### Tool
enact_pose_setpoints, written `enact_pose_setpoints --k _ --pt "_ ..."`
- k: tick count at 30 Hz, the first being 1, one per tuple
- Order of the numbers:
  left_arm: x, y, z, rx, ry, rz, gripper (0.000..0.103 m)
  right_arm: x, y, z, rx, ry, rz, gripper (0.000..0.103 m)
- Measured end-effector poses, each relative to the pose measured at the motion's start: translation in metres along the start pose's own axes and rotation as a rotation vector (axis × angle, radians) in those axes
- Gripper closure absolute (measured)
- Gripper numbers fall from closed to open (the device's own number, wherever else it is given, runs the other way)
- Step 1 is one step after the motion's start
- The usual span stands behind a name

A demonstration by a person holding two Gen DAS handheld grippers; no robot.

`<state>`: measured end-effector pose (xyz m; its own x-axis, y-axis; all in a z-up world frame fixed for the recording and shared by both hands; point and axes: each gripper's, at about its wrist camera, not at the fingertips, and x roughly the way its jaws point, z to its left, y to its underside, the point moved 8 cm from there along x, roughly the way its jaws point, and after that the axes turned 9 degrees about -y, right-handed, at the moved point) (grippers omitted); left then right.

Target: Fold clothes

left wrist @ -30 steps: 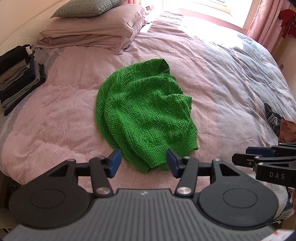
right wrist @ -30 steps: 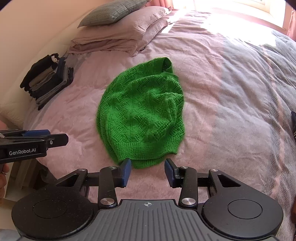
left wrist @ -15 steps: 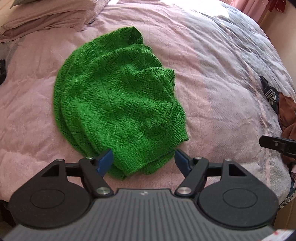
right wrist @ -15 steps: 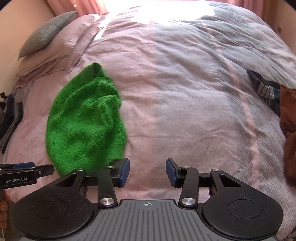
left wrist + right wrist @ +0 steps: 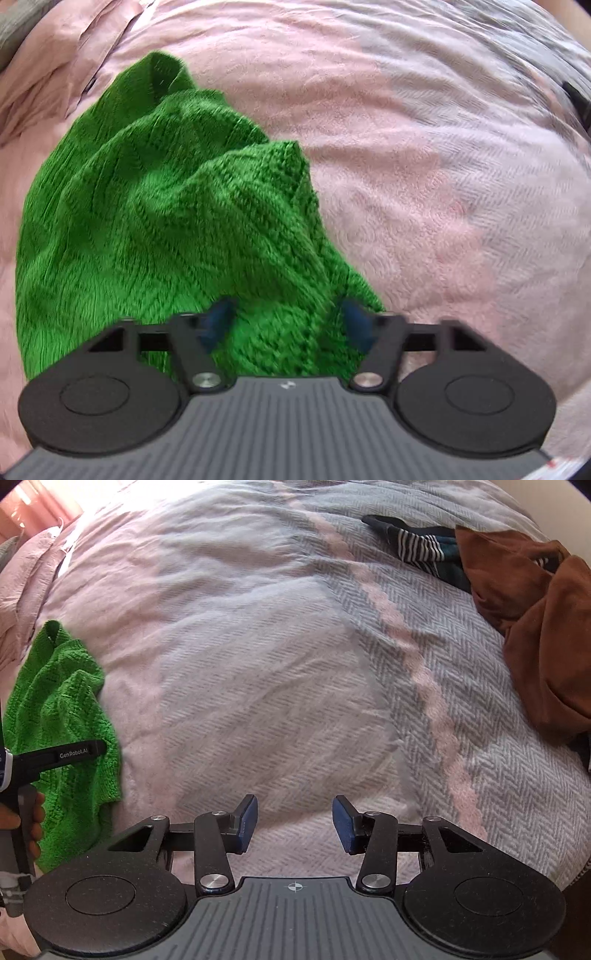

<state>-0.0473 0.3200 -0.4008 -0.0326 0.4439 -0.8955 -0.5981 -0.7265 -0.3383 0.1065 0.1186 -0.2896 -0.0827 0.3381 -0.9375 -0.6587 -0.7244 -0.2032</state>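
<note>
A crumpled green knitted sweater [image 5: 147, 229] lies in a heap on the pink bedspread [image 5: 424, 184]. My left gripper [image 5: 286, 325] is open, low over the sweater's near hem, with green knit between its blurred blue pads. In the right wrist view the sweater [image 5: 62, 716] sits at the far left, and a finger of the left gripper [image 5: 70, 755] reaches across it, held by a hand [image 5: 35, 823]. My right gripper [image 5: 294, 825] stands open over bare bedspread [image 5: 258, 686], well right of the sweater, with nothing between its fingers.
A brown garment [image 5: 535, 635] and a dark striped garment [image 5: 424, 550] lie bunched at the bed's far right. Pink pillows [image 5: 55, 66] lie beyond the sweater at the upper left. Open bedspread stretches between the sweater and the brown pile.
My left gripper has dropped close onto the sweater's near hem, which now fills its jaws. My right gripper has swung right, away from the sweater and towards the brown garment.
</note>
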Motion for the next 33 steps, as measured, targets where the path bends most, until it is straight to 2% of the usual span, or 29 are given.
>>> enact_pose_setpoints --k 2,5,8,10,12,15,17,18,19,20,21,22,25,27,29,31,33 --pt "-0.008 -0.001 0.013 0.002 0.048 -0.036 0.088 0.005 0.003 0.004 0.008 0.000 0.012 0.061" --pt "-0.041 -0.003 0.063 -0.111 0.132 -0.097 0.090 0.014 0.000 0.026 -0.016 -0.018 0.024 0.061" --pt "-0.085 0.008 0.155 -0.328 0.196 -0.156 0.091 0.024 -0.004 0.060 -0.069 -0.053 0.029 0.061" --pt "-0.116 0.026 0.237 -0.479 0.159 -0.199 0.091 0.033 -0.005 0.087 -0.105 -0.087 0.033 0.061" --pt "-0.133 0.056 0.311 -0.605 0.086 -0.211 0.091 0.043 -0.002 0.117 -0.139 -0.126 0.045 0.061" --pt "-0.131 0.120 0.408 -0.793 -0.052 -0.152 0.092 0.065 0.008 0.171 -0.188 -0.215 0.065 0.061" --pt "-0.114 0.163 0.448 -0.876 -0.116 -0.086 0.092 0.080 0.020 0.209 -0.212 -0.296 0.079 0.061" --pt "-0.098 0.188 0.463 -0.916 -0.144 -0.023 0.092 0.087 0.029 0.229 -0.216 -0.346 0.092 0.061" --pt "-0.083 0.210 0.472 -0.955 -0.150 0.040 0.092 0.095 0.038 0.248 -0.208 -0.398 0.107 0.060" --pt "-0.068 0.229 0.477 -0.992 -0.126 0.091 0.091 0.102 0.047 0.263 -0.190 -0.443 0.129 0.059" --pt "-0.055 0.244 0.478 -1.019 -0.108 0.134 0.090 0.110 0.058 0.279 -0.159 -0.497 0.157 0.053" --pt "-0.045 0.257 0.478 -1.028 -0.107 0.160 0.087 0.117 0.068 0.293 -0.120 -0.543 0.184 0.045" --pt "-0.038 0.277 0.481 -1.032 -0.082 0.151 0.083 0.136 0.102 0.329 0.006 -0.655 0.258 0.037" --pt "-0.035 0.283 0.483 -1.075 -0.010 0.142 0.071 0.144 0.120 0.347 0.030 -0.684 0.290 0.035" --pt "-0.035 0.285 0.487 -1.092 0.054 0.130 0.040 0.155 0.137 0.364 0.020 -0.664 0.297 0.033" --pt "-0.033 0.283 0.488 -1.089 0.094 0.107 0.030 0.173 0.156 0.375 0.017 -0.618 0.326 0.031" --pt "-0.021 0.276 0.488 -1.079 0.138 0.124 0.019 0.187 0.174 0.379 0.074 -0.607 0.355 0.031"
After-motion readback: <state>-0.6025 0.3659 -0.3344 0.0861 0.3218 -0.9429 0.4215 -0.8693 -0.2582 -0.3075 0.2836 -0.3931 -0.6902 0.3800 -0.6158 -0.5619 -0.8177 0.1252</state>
